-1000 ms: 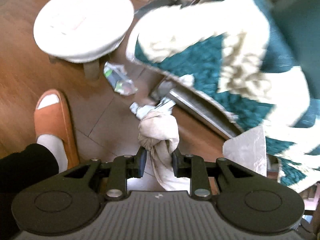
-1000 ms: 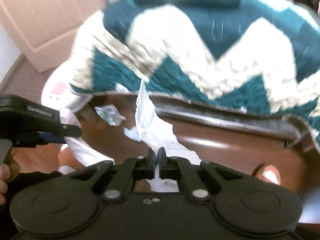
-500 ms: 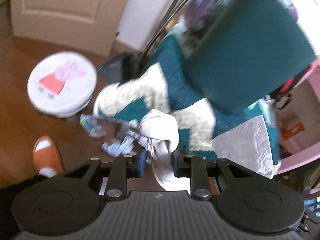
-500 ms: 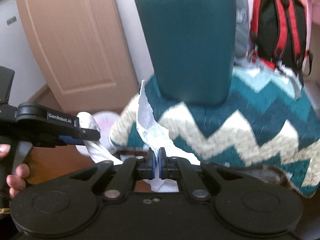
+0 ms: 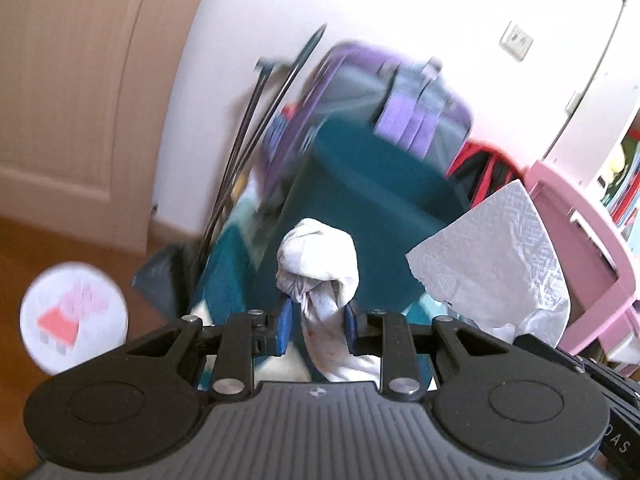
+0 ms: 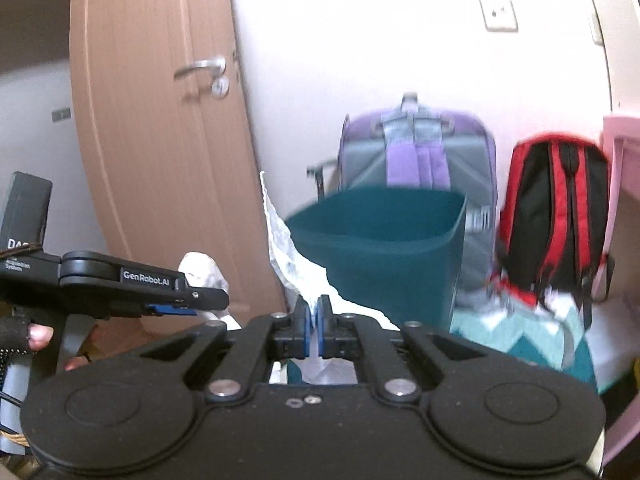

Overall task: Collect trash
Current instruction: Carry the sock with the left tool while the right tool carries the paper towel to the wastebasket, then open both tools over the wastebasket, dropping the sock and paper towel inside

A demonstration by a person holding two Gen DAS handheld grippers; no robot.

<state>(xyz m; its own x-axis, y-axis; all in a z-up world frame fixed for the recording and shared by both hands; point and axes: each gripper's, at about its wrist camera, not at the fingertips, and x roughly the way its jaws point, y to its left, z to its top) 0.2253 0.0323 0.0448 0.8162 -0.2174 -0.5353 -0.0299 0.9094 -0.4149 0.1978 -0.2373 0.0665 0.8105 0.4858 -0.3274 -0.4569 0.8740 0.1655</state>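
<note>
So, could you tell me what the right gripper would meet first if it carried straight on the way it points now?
Most likely the dark teal chair back: it stands directly ahead of the right gripper, which is shut on a white paper towel. The purple backpack sits behind it; depth is hard to judge.

Two backpacks (image 6: 416, 160) stand side by side behind the chair back (image 6: 384, 256), door (image 6: 160, 140) to their left.

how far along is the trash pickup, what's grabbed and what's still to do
Picked up: the left claw is clamped on a crumpled, knotted white tissue wad, and the right claw is pinched shut on a flat torn white paper towel. In hand: both pieces are held up in the air facing the dark teal chair back. Left: neither is dropped anywhere yet; no bin shows in either view.
</note>
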